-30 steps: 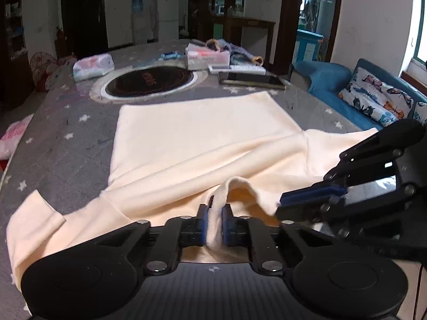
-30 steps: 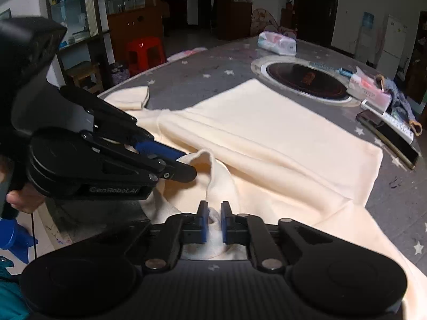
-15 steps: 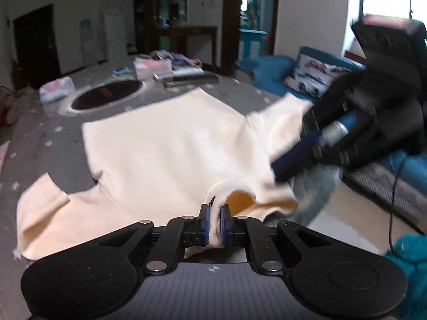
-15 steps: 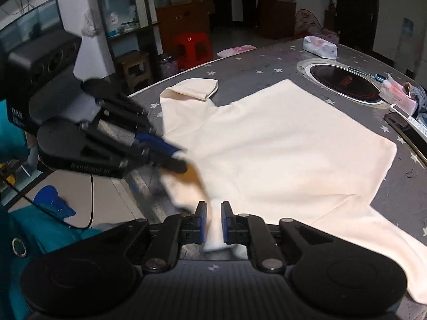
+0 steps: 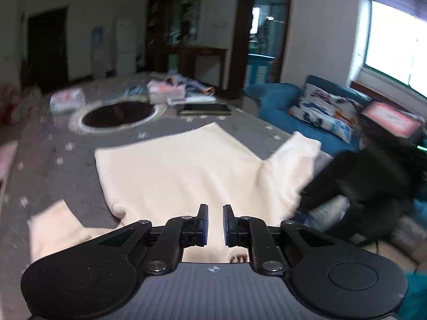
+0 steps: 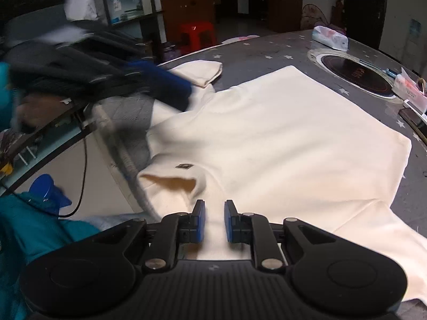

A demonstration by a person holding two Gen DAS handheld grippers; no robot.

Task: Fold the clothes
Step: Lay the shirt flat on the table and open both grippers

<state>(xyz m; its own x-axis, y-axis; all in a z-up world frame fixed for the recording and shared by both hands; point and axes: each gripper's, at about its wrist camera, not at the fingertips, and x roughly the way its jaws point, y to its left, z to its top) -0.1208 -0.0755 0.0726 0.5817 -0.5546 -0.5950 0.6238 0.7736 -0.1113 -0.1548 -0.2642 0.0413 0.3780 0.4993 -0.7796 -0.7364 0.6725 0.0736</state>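
Observation:
A cream shirt [image 5: 181, 170] lies spread flat on the grey star-print table [image 5: 48, 144], its collar [image 6: 170, 181] at the near table edge. My left gripper [image 5: 215, 222] hovers over the collar end, its jaws a narrow gap apart with flat cloth showing below and nothing pinched. My right gripper [image 6: 214, 221] is over the shoulder right of the collar, also slightly open. In the right wrist view the left gripper [image 6: 165, 85] is a blur near the folded-back sleeve [image 6: 202, 72]. The other sleeve [image 5: 296, 154] hangs toward the sofa side.
A round dark hotplate [image 5: 117, 113] is set into the table beyond the shirt. Tissue packs [image 5: 66, 100], a tablet [image 5: 204, 108] and small clutter lie at the far end. A blue sofa [image 5: 280, 101] stands right of the table, a red stool [image 6: 197, 34] on the left.
Both grippers held the raised collar and pulled the shirt toward the near edge. Now the collar lies flat, both jaws have parted, and both grippers are moving, blurred.

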